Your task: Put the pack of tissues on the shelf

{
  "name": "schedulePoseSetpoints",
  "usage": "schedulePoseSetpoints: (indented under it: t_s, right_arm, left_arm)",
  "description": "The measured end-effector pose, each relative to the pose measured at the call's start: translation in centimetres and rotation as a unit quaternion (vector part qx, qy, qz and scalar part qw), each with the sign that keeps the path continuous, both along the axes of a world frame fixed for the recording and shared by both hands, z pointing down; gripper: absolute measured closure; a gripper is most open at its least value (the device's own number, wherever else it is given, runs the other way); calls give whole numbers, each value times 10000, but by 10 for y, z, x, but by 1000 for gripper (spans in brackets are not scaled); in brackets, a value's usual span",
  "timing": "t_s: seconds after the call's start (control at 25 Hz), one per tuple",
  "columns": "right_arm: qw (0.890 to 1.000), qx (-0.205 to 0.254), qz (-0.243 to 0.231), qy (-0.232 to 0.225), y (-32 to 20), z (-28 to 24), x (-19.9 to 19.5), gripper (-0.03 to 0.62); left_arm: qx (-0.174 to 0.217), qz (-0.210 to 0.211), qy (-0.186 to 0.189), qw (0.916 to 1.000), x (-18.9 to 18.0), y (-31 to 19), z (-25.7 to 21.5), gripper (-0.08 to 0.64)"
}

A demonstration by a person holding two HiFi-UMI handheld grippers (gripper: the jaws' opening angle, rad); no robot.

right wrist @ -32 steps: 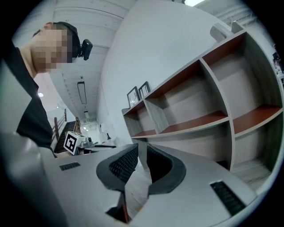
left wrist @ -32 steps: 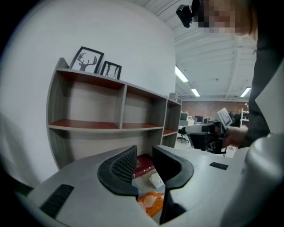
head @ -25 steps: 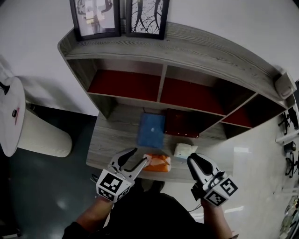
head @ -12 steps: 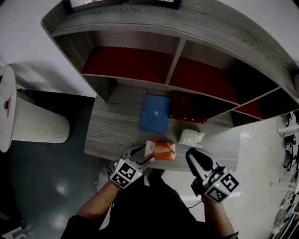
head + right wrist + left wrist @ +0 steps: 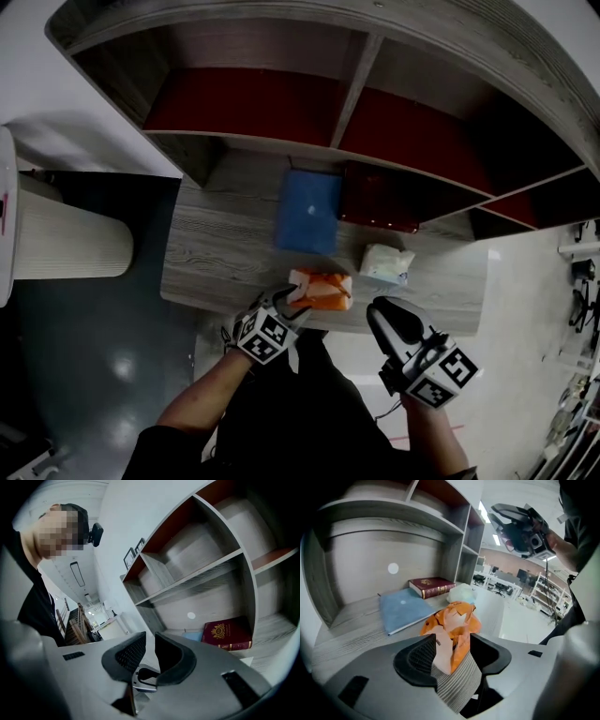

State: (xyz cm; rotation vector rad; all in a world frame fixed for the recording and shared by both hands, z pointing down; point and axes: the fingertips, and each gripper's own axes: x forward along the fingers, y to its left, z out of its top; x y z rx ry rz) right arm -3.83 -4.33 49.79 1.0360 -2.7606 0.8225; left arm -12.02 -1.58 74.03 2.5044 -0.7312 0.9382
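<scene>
Plainly faced the shelf (image 5: 361,80), ahead of and above the left gripper (image 5: 289,298) and the right gripper (image 5: 384,317), with nothing seen in its red-backed compartments, so probably room enough there for the pack. Below that, worked over the lower board (image 5: 220,258), directly beneath the left gripper's tips. Left alone the blue folder (image 5: 307,211), flat on the board beyond those tips, and the red book (image 5: 380,199), beyond and to the right, tucked back under the shelf's overhang. Aimed at the orange pack of tissues (image 5: 321,289), lying at the board's near edge right at the left gripper, likely the handiest spot for a reach from the front. Ignored the pale packet (image 5: 386,263), just ahead of the right gripper.

Had the left jaws spread as wide as could be, just been opening, tilted downward with the pack's crumpled near end between the pads but not pinched — set so, most likely, to straddle the soft wrapper before closing. Held the right jaws together on nothing, off to the right of the left gripper and clear of the board — seemingly spare for this step.
</scene>
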Motion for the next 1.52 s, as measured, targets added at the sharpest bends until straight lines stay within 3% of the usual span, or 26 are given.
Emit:
schedulePoseSetpoints:
  t_s: [0.12,0.4,0.68,0.92,1.52]
  right_arm:
    - [10000,21,72,-1,0,-1,6,571]
    - [9998,122,146,-56,3,-14,10,571]
    - [9993,305,189,-108,0,-31,13,571]
    - [9982,488,271,-208,-4,-51,18,571]
    - [9944,932,294,-393,-33,-85,12,571]
  left_arm:
    - [-13,131,-167,9998,4,0,10,340]
    - [36,319,-362,9988,10,3,17,521]
    - [219,261,-125,9993,15,-5,-11,538]
    - [514,-30,159,9985,5,-21,-59,538]
    - [1253,-878,472,9871,-49,-72,-217,538]
